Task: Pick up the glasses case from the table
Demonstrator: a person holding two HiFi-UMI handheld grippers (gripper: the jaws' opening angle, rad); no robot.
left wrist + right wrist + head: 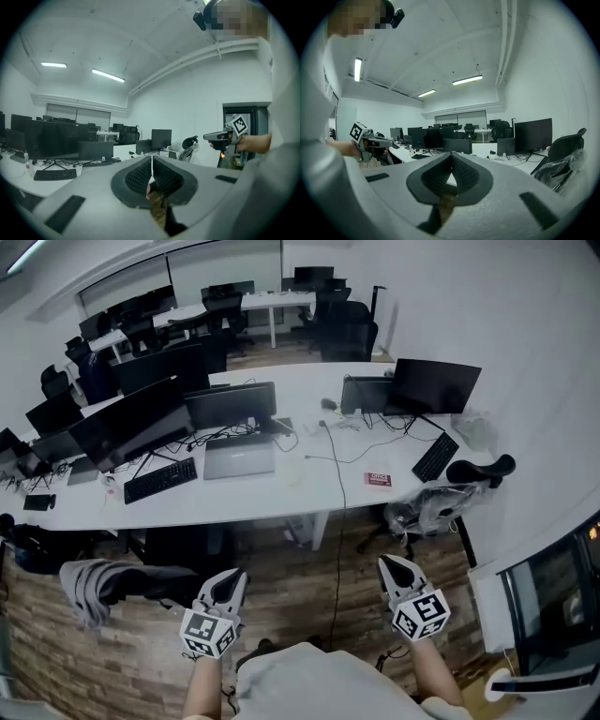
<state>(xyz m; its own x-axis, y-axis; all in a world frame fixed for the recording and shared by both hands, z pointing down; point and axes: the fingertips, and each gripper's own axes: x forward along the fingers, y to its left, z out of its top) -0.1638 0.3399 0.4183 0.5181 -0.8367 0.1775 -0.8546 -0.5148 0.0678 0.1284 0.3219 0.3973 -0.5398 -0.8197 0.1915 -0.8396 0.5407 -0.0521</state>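
- White counter [281, 507] in the head view, well ahead of the person across a strip of wood floor [309, 563]. It carries monitors, a laptop [239, 458] and a keyboard [435, 457] toward its right end.
- Case [378, 479]: probably the small red flat item near the counter's front edge, between laptop and keyboard. It is too small here to confirm and lies apart from both.
- Left hand-held gripper [228, 585]: clenched and empty. Its own view shows the ribbed pads meeting along one seam with nothing between them.
- Right hand-held gripper [396, 570]: likewise clenched on nothing, pointing roughly level toward the counter.
- Step in hand, as judged: the approach. Neither gripper is near the case, so the person must first step up to the counter.
- Choice of gripper: the right one sits on the case's side and would need the shorter reach.
- Technique: part the jaws before arriving, not over the case. Come in from the front edge, low and nearly level, and span the case's narrow width so the pads seat on its long sides.
- Hazards: a dark cable [336, 474] crosses the counter just left of the case, and a chair [441, 502] stands to its right. Keep the approach between them.
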